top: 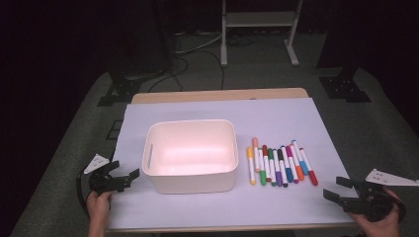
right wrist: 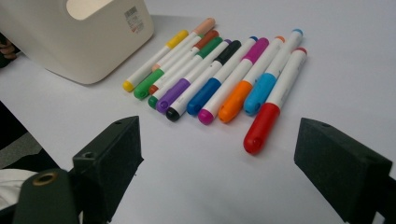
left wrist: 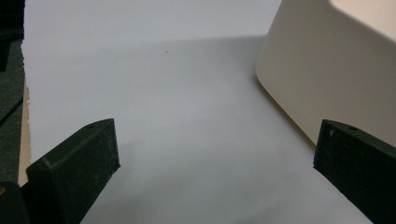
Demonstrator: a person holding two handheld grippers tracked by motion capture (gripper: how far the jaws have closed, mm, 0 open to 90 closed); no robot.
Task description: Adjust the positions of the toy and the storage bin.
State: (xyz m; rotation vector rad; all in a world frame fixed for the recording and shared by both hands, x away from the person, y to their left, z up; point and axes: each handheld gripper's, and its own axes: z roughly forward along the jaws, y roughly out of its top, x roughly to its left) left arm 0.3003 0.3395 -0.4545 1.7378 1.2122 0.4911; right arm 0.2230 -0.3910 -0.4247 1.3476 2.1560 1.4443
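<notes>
Red-capped white plastic marker (right wrist: pixel 272 106) lies just ahead of our right gripper (top: pixel 342 189), jaws spread and empty; we risk scattering the touching blue-capped neighbour (right wrist: pixel 269 77).

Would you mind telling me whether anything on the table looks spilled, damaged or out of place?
Nothing stands out. The white bin sits upright and empty, the markers lie capped in a tidy row beside it, and nothing looks spilled or broken.

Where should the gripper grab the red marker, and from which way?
Probably the white barrel of the red marker, above its cap. It lies flat at the outer end of the row, its far side free, and the open right gripper already faces it. Come from above, jaws across the barrel, one slipping beside the blue marker.
</notes>
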